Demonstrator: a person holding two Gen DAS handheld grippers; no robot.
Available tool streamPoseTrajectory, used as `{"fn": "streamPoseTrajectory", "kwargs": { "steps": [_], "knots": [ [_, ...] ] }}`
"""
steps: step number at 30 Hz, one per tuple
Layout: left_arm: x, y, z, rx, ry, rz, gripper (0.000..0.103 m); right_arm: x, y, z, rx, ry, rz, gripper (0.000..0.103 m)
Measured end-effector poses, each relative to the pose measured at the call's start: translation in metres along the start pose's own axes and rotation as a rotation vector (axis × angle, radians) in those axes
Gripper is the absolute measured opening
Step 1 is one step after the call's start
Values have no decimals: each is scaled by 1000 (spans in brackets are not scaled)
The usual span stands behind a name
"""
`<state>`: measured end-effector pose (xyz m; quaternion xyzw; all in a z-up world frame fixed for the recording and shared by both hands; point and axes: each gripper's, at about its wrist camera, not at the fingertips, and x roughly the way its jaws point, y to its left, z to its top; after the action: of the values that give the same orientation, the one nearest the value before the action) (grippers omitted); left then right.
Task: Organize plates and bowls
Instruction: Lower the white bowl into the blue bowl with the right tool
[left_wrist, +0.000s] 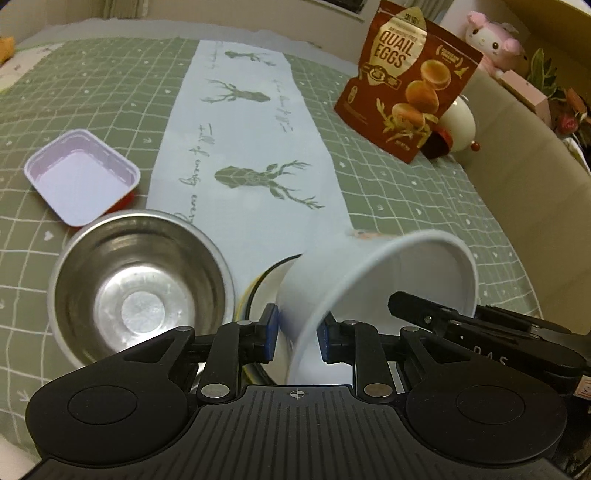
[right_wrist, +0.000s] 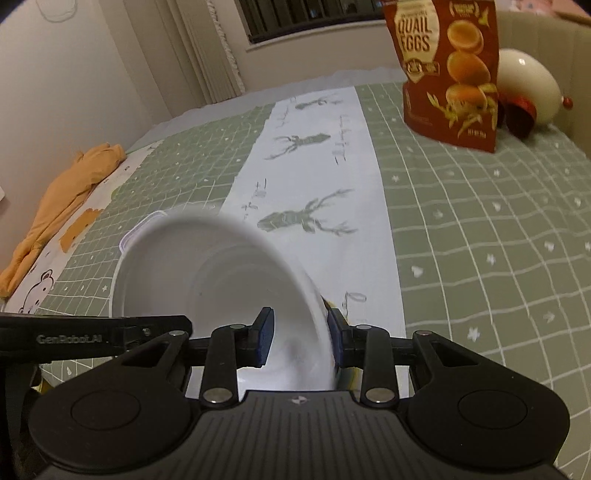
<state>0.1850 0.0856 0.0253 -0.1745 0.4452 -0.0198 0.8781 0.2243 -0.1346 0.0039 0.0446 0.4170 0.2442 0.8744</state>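
A white paper bowl is held tilted above the table by both grippers. My left gripper is shut on the bowl's near left wall. My right gripper is shut on the bowl's right rim; its black finger shows inside the bowl in the left wrist view. A steel bowl stands upright at the left. A yellow-rimmed dish lies partly hidden under the paper bowl. A white rectangular tray sits further left.
A brown quail-egg bag stands at the far right, with a white egg-shaped ornament behind it. A green checked cloth with a white deer runner covers the table. An orange cloth lies at the far left edge.
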Motion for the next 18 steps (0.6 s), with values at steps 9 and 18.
{"fn": "streamPoseTrajectory", "kwargs": {
  "steps": [9,18],
  "knots": [
    [-6,-1,-2,8,-15,25,24,5,-7,-7,40,10,-2,32],
    [-9,-6,-5,48,-38,58,24,10,-9,-9,55,21,-14,32]
  ]
}}
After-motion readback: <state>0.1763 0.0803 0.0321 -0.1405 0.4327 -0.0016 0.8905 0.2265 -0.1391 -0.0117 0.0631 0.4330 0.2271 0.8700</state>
